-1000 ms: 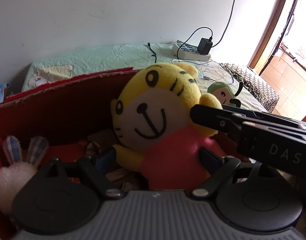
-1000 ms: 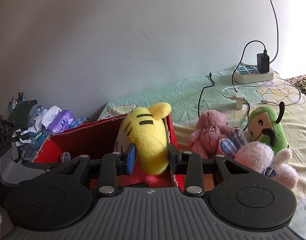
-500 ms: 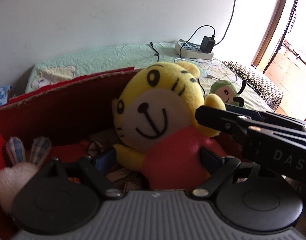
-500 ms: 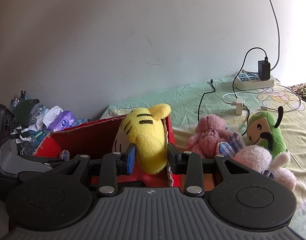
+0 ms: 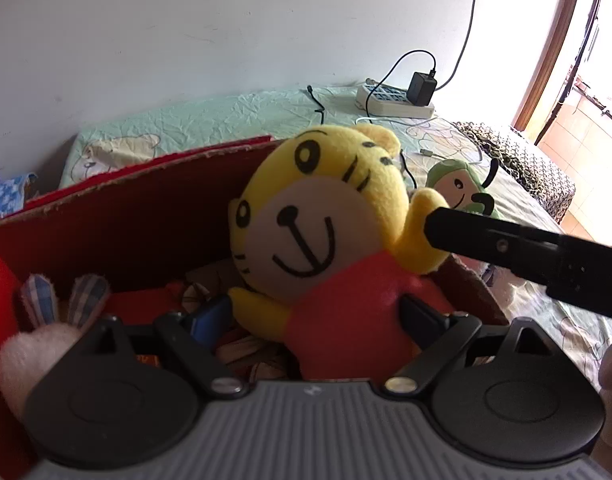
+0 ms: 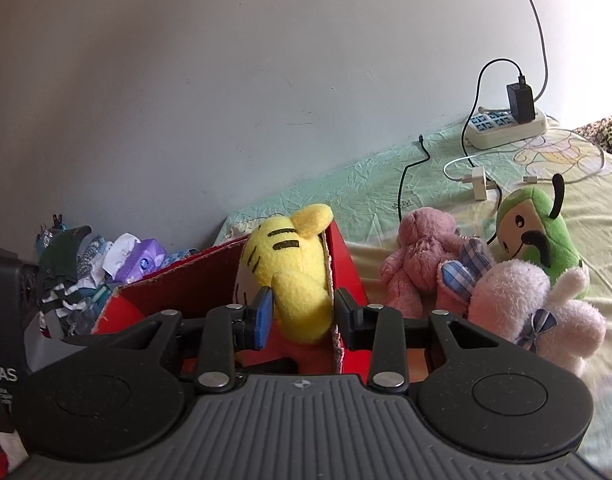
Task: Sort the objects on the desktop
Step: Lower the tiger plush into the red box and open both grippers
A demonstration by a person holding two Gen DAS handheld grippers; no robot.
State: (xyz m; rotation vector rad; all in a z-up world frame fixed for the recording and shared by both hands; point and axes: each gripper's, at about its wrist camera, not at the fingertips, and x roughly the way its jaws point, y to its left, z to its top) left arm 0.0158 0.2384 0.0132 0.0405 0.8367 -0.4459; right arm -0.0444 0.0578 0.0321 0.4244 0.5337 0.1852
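Your yellow tiger plush [image 5: 321, 240] sits at frame centre in the left wrist view, inside the red cardboard box [image 5: 146, 216]. Your left gripper [image 5: 317, 316] has its fingers spread on either side of the tiger's red body; whether they press it you cannot tell. Your right gripper [image 6: 302, 312] brackets the tiger's yellow paw and the box wall, fingers apart, pinch unclear.

By my reading you are partway: the tiger and a small bunny [image 5: 34, 344], lower left of that view, are in the box. Three toys remain on the bed.

Only the right wrist view shows those: the pink bear [image 6: 421, 256], the pink rabbit [image 6: 533, 300] and the green plush [image 6: 537, 236], right of centre. Only the left view shows the tiger's face and the box interior.
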